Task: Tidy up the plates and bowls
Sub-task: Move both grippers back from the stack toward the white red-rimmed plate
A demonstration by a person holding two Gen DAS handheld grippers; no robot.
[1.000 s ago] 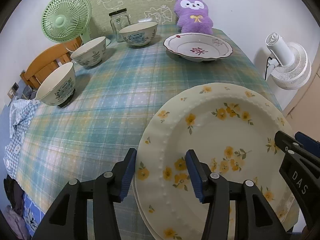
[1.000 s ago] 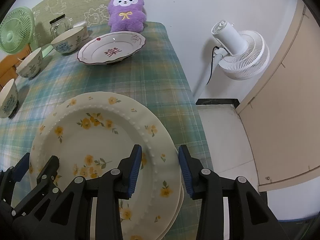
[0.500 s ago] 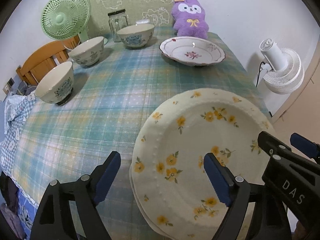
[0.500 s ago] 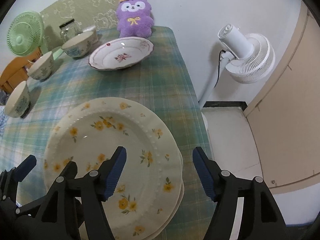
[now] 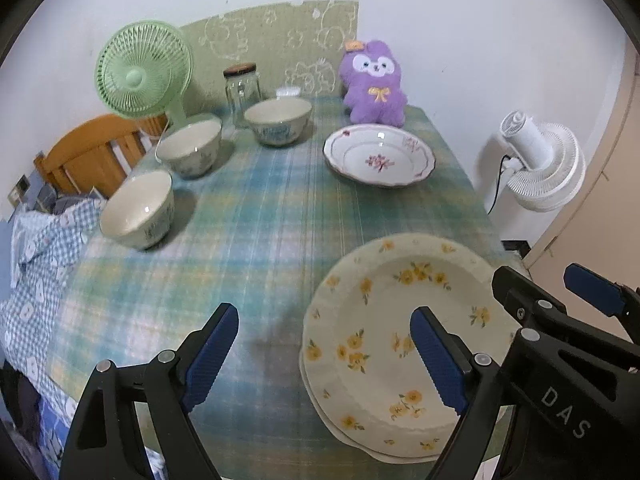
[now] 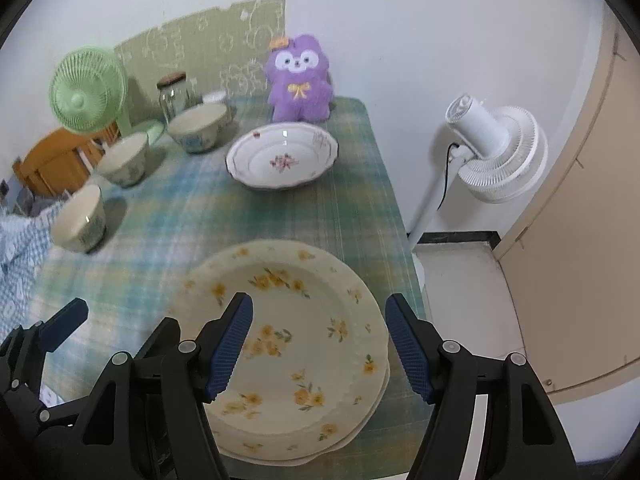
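1. Left wrist view: my left gripper [image 5: 324, 354] has its jaws wide apart and holds nothing. One blue pad is over the tablecloth, the other over the near rim area of the yellow-flower plates [image 5: 404, 332], without touching them.
2. In the same view, these plates lie stacked at the near right corner of the table [image 5: 260, 216]; I see a second rim under the top one.
3. The pink-flower plate [image 5: 379, 158] sits alone far away, in front of the purple plush toy [image 5: 374, 84]. Three bowls [image 5: 138, 210] stand separately along the left side, none nested.
4. Right wrist view: my right gripper [image 6: 318, 346] is also open and empty, above the right part of the same stack [image 6: 296, 352]. The left gripper shows at the lower left.
5. My judgement: the yellow pair is finished. The pink-flower plate [image 6: 282, 158] is still to be placed on a stack, and the bowls [image 6: 80, 218] still to be put one into another.
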